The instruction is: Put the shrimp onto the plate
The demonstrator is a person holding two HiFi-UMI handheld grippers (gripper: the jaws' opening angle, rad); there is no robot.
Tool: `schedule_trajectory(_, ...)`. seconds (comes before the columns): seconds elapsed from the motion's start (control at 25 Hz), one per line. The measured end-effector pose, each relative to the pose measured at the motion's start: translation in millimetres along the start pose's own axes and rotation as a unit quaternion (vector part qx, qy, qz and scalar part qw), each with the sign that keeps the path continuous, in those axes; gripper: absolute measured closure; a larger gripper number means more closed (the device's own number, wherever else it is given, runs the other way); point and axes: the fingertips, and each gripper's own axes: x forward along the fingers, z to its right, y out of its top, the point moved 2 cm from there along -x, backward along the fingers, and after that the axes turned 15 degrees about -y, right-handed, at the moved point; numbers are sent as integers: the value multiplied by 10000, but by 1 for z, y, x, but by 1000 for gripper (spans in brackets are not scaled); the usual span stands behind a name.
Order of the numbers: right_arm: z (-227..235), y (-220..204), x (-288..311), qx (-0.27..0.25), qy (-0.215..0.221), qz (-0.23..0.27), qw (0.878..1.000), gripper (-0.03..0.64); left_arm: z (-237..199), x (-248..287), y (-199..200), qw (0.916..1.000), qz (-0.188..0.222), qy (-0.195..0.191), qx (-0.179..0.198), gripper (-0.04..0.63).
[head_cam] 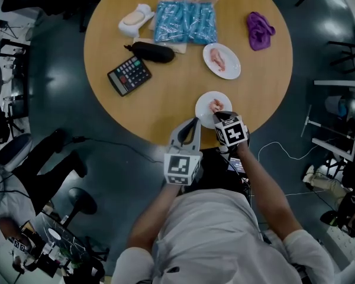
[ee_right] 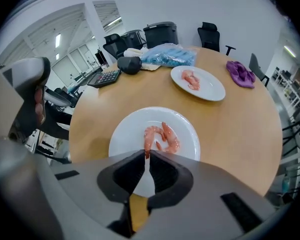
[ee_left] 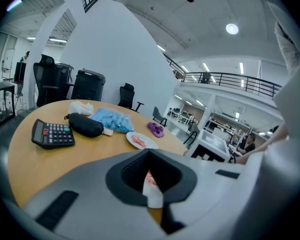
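Note:
On the round wooden table (head_cam: pixel 165 99), a small white plate (head_cam: pixel 205 112) (ee_right: pixel 125 134) sits near the front edge with pink shrimp (head_cam: pixel 216 105) (ee_right: pixel 165 136) lying on it. My right gripper (head_cam: pixel 220 118) (ee_right: pixel 147 155) hovers just over the plate's near side. Its jaws are nearly together and pinch the tail end of the left shrimp. My left gripper (head_cam: pixel 193 125) (ee_left: pixel 149 159) rests beside the plate on its left, jaws shut with nothing between them. A second white plate (head_cam: pixel 231 70) (ee_right: pixel 210 91) farther back holds another shrimp (head_cam: pixel 218 59) (ee_right: pixel 191 79).
Farther back on the table lie a calculator (head_cam: pixel 129 74), a black case (head_cam: pixel 152 52), a blue plastic bag (head_cam: pixel 185 21), a white item (head_cam: pixel 136 18) and a purple cloth (head_cam: pixel 259 29). The table's front edge is right under both grippers. Office chairs stand around.

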Motion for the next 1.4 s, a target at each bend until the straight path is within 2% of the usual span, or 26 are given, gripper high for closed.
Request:
schedule_trajectory(0.28,4,-4,-6,-89,-114,-32,9999,571,-6,4,7,10000,23,-8,4,588)
schedule_trajectory(0.44,16,8,-21,29,-168,231,9996,571,-7,9,12,10000,4,-49,44,588)
schedule_trajectory(0.64,61,59,-13,157,-517,641,9965,571,-10,19,17,10000,35,-47,-4,588)
schedule_trajectory(0.88,111,125,10,107,-749,914,9929,571,-14,33,17,9999,-132,-89,37,588)
schedule_trajectory(1.12,123,157,36,-50,-737,844,9937,571,-25,46,24,9998,-177,-65,50,588)
schedule_trajectory(1.4,122,160,58,-50,-635,583,9963,570,-38,54,27,9999,-145,45,-51,588)
